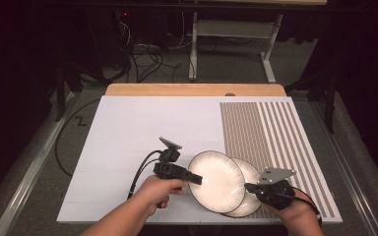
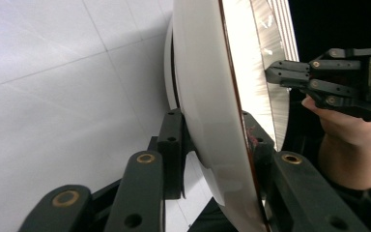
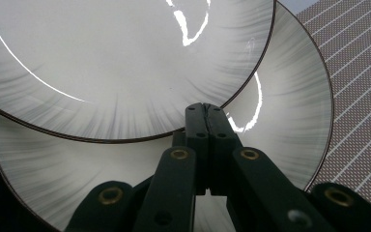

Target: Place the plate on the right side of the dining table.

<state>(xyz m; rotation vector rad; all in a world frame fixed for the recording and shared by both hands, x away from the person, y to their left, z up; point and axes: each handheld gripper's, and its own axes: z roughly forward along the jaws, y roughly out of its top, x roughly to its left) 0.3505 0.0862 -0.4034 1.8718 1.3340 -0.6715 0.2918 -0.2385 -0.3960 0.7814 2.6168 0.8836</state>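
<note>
The top plate (image 1: 215, 181) is clamped at its nine o'clock rim by the left gripper (image 1: 195, 179) and tilted over the lower plate (image 1: 250, 191), seemingly to separate them. The right gripper (image 1: 248, 187), jaws closed, is pressed against the lower plate's three o'clock rim on the tabletop (image 1: 128, 132), probably to steady it.

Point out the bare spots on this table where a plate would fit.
Free: the white sheet left of and beyond the left tool, and the striped mat beyond the plates. Crowded: the near right, where the upper plate overlaps the lower plate by the right tool.
</note>
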